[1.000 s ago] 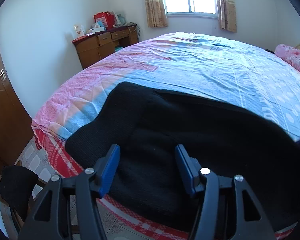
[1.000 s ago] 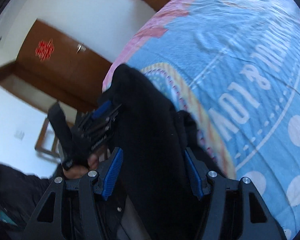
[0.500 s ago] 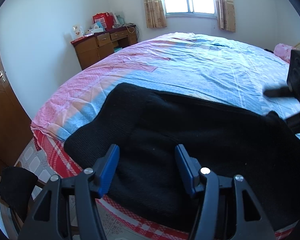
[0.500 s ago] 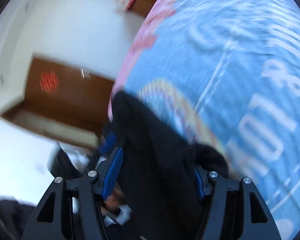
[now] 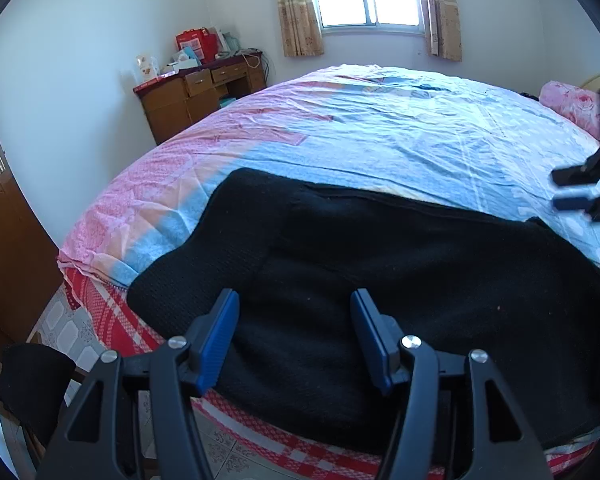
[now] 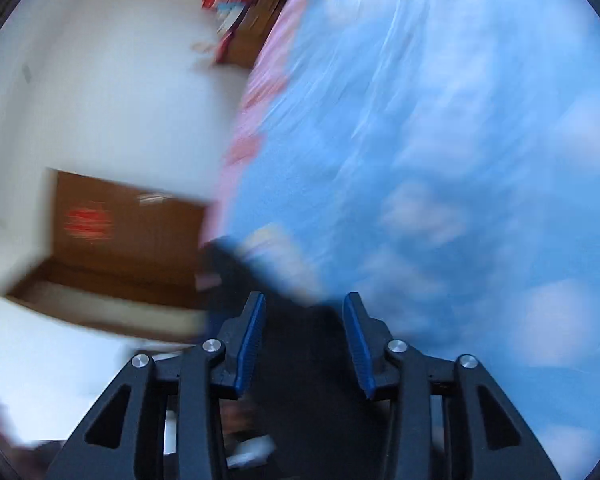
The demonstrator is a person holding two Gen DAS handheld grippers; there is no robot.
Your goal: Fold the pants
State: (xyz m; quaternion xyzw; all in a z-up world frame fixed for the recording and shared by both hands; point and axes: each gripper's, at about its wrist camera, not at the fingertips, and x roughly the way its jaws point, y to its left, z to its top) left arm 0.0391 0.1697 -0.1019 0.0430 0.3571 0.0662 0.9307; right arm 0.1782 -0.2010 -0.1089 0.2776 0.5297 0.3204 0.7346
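Note:
Black pants (image 5: 380,272) lie folded flat at the near edge of the bed, their left end hanging over the red checked side. My left gripper (image 5: 294,300) is open and empty, just above the pants' near part. My right gripper (image 5: 572,190) shows at the right edge of the left wrist view, above the sheet beyond the pants' right end. In the blurred right wrist view my right gripper (image 6: 304,304) is open with the pants (image 6: 300,360) below and between its fingers, not clamped.
The bed carries a blue and pink sheet (image 5: 400,128). A wooden desk (image 5: 196,96) with boxes stands at the far left wall. A brown door (image 5: 0,216) is at the left. A pink pillow (image 5: 568,104) lies at the far right. Dark cloth (image 5: 32,380) sits on a chair at lower left.
My right gripper has let go of the pants' right end and swung up and away over the sheet, blurring its view. The left gripper has stayed open in place.

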